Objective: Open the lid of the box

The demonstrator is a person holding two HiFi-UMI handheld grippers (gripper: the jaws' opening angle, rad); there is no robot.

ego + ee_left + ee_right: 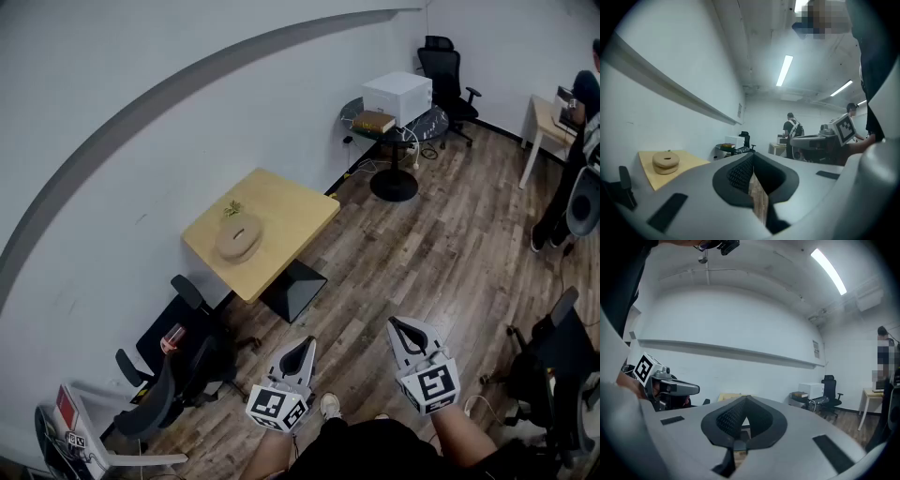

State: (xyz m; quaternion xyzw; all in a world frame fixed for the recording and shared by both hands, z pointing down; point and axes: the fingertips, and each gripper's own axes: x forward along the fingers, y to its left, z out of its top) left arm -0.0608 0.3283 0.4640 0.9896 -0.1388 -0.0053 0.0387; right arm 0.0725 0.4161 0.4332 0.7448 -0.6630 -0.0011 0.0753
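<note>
The left tool [304, 344] and the right tool [401, 325] sit at the lower centre of the head view. Both have their jaws closed tip to tip, with nothing between them, and touch nothing. Below them runs a grey-brown wood-plank floor [441, 244]. Well apart, at middle left, a square pale-wood bench [291, 211] stands against the white wall [141, 216]. On it rests the round tan wooden box [239, 240], lid seated, with a small green sprig [232, 208] just beside it. At upper right, a white cuboid appliance [397, 97] sits on a round dark bench [439, 120].
</note>
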